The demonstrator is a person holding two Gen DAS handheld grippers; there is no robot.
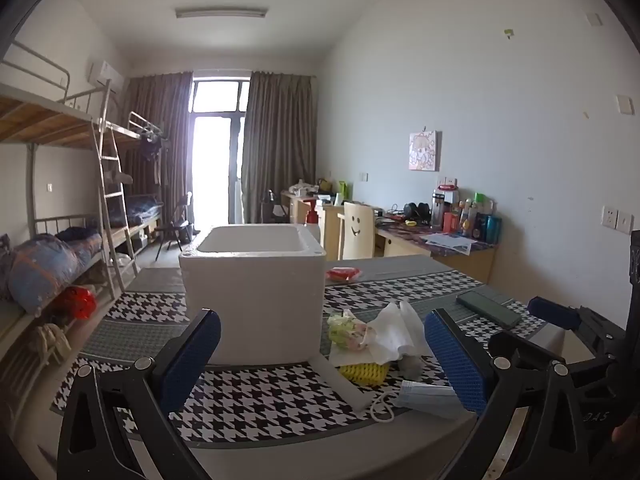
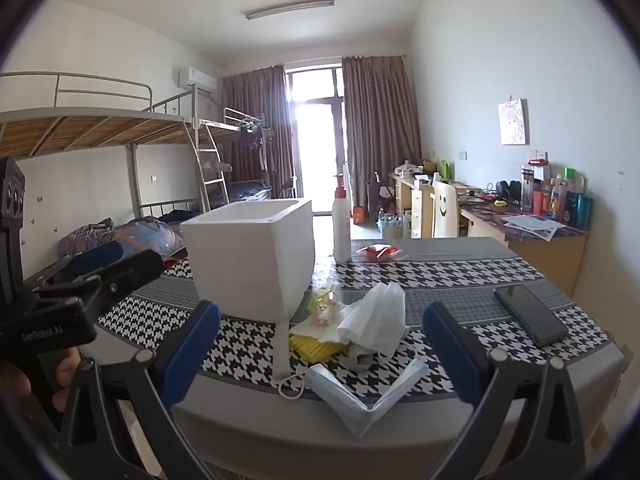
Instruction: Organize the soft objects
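Waiting ahead of both wide-open, empty grippers — left gripper [image 1: 320,354], right gripper [image 2: 320,336] — soft pile [image 2: 360,328] remains unsorted beside white box [image 2: 252,256].

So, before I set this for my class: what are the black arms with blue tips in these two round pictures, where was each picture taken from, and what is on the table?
There is no robot here. A person holds hand-operated tongs in each hand, each with a wide-angle camera looking along its two blue-padded fingers.

One picture looks out from the left tongs, the other from the right tongs. Both stand wide open and hold nothing.

On the houndstooth-patterned table stands an open white foam box. Beside it lies a pile of soft things: crumpled white tissue, a yellow knitted cloth and a light blue face mask. A dark smartphone lies to the right, and a white pump bottle stands behind the box.
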